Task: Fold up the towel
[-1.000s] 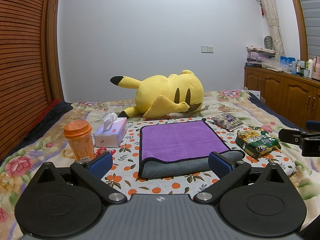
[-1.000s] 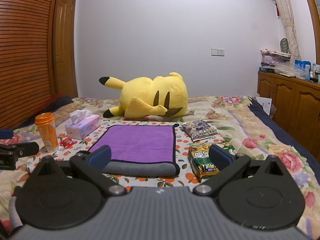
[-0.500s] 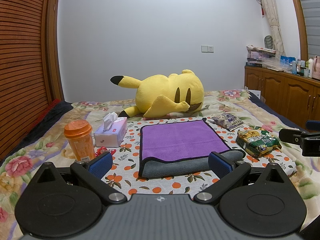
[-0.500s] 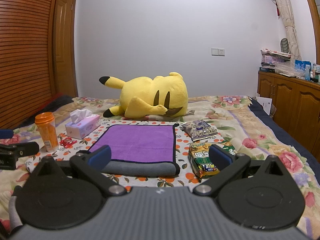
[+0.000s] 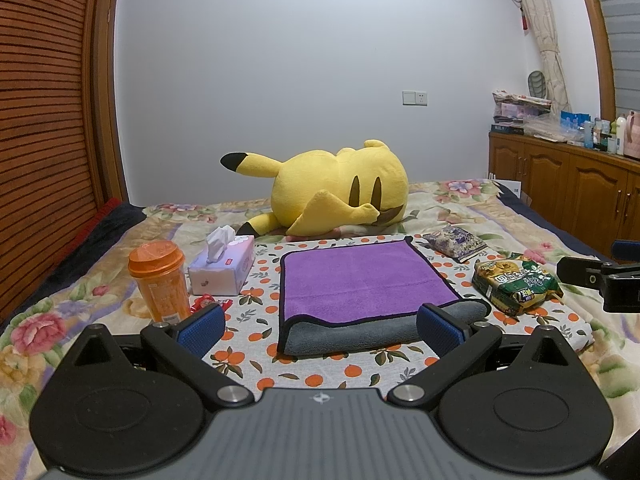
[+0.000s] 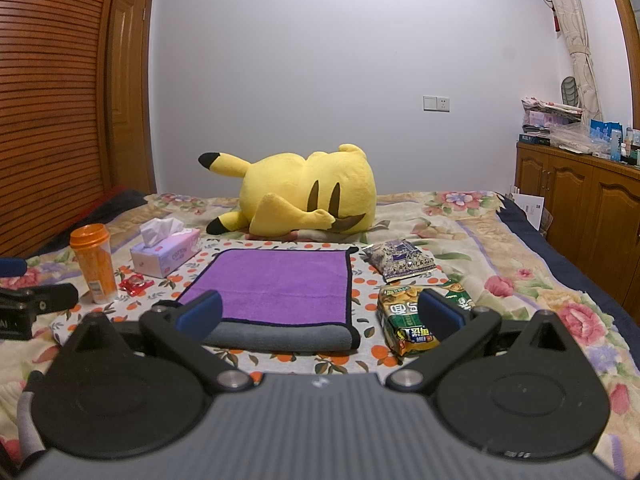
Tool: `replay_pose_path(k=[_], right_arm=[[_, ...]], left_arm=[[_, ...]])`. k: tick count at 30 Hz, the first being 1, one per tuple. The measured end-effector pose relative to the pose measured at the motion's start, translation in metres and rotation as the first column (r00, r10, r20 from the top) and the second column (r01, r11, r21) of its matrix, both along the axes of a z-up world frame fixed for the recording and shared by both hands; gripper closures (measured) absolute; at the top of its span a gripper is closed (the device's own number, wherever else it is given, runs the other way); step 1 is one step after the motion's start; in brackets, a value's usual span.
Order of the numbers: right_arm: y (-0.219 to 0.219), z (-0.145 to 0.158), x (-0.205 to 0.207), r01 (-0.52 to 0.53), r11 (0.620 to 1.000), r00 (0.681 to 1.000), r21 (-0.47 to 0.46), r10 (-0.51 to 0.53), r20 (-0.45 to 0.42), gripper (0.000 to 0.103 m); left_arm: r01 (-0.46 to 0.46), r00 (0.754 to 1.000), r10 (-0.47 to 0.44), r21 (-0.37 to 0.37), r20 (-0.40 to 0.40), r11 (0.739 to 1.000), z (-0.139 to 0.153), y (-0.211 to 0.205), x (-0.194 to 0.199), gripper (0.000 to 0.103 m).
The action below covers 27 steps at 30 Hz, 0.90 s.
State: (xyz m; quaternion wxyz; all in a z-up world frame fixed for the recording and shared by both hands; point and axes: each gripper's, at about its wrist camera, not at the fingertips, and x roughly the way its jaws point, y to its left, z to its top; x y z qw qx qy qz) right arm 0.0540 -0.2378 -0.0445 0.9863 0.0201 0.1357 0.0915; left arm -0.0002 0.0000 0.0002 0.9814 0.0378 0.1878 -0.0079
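Note:
A purple towel [image 5: 360, 276] with a grey underside and black trim lies folded on an orange-print cloth [image 5: 256, 296] on the bed; its rolled grey fold faces me. It also shows in the right wrist view [image 6: 276, 284]. My left gripper [image 5: 320, 320] is open and empty, held just short of the towel's near edge. My right gripper [image 6: 320, 314] is open and empty, also just short of the near edge, further right. Each gripper shows at the edge of the other's view.
An orange cup [image 5: 160, 280], a tissue box [image 5: 222, 266] and a red wrapper [image 5: 208, 302] lie left of the towel. Two snack bags [image 5: 516, 282] [image 5: 454, 240] lie to its right. A yellow plush [image 5: 336, 194] lies behind. Wooden cabinets [image 5: 560, 196] stand at right.

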Motion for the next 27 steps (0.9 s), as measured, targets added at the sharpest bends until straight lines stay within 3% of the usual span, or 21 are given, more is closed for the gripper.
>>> replay_pose_path(k=[15, 27], right_arm=[[0.0026, -0.0003, 0.0016, 0.0, 1.0, 1.0, 0.0, 0.0, -0.001, 0.0], [0.0076, -0.0027, 0.0082, -0.01, 1.0, 1.0, -0.003, 0.01, -0.024, 0.0]], left_arm=[[0.001, 1.0, -0.001, 0.001, -0.005, 1.0, -0.0004, 0.0048, 0.001, 0.0], [0.012, 0.998, -0.011, 0.011, -0.054, 1.0, -0.0041, 0.0003, 0.0082, 0.0]])
